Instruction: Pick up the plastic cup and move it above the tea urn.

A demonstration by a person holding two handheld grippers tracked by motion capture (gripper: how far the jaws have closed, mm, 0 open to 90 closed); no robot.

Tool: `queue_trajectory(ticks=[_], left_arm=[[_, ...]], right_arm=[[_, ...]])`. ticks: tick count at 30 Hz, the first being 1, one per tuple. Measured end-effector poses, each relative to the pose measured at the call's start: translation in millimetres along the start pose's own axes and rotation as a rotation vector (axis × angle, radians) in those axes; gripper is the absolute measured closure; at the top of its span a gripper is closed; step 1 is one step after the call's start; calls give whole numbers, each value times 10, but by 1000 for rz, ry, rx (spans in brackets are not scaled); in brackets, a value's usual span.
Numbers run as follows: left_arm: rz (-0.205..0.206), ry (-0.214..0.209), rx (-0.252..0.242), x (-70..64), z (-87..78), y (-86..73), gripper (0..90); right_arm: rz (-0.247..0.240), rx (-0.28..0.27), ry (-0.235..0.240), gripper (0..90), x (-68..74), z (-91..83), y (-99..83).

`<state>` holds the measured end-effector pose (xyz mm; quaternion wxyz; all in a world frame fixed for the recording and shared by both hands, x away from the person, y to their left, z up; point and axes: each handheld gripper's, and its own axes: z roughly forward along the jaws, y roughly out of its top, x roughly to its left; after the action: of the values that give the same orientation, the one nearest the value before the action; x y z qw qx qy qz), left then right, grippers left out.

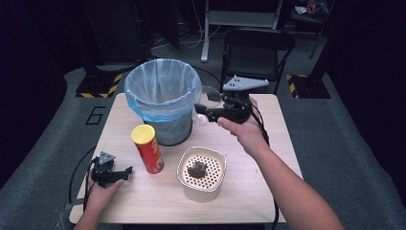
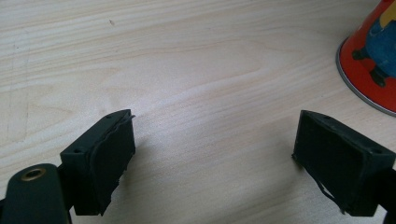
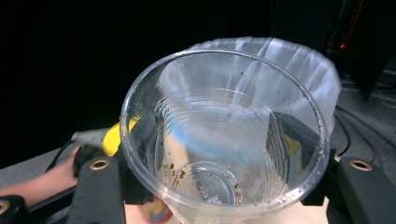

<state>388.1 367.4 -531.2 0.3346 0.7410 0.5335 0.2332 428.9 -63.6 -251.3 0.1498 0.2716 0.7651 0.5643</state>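
Note:
My right gripper (image 1: 207,113) is shut on a clear plastic cup (image 1: 207,100), held in the air just right of the bin (image 1: 163,96). In the right gripper view the cup (image 3: 224,140) sits between the jaws of the gripper (image 3: 222,184), mouth toward the camera, with brown specks at its bottom; the bin's liner (image 3: 303,65) shows behind it. My left gripper (image 1: 123,172) rests open on the table, left of a red can with a yellow lid (image 1: 147,148). In the left gripper view the gripper (image 2: 215,163) holds nothing, and the can's base (image 2: 373,51) is at the upper right.
A white perforated bowl (image 1: 201,172) with a dark clump in it stands at the table's front middle. The wooden table (image 1: 268,139) has bare room at its right. A black folding chair (image 1: 256,48) stands beyond the far edge.

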Motion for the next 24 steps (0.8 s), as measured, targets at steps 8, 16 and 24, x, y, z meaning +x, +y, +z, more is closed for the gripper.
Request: queue_trajectory(ticks=[8, 16, 24], left_arm=[[-1, 0, 2, 0, -2, 0, 121], [-2, -5, 13, 1, -11, 5, 121], [4, -9, 23, 6, -18, 8, 121]], right_arm=[[9, -33, -54, 361, -81, 261, 529], [5, -6, -91, 345, -93, 673, 670], [-3, 30, -119, 335, -128, 1013, 669]])
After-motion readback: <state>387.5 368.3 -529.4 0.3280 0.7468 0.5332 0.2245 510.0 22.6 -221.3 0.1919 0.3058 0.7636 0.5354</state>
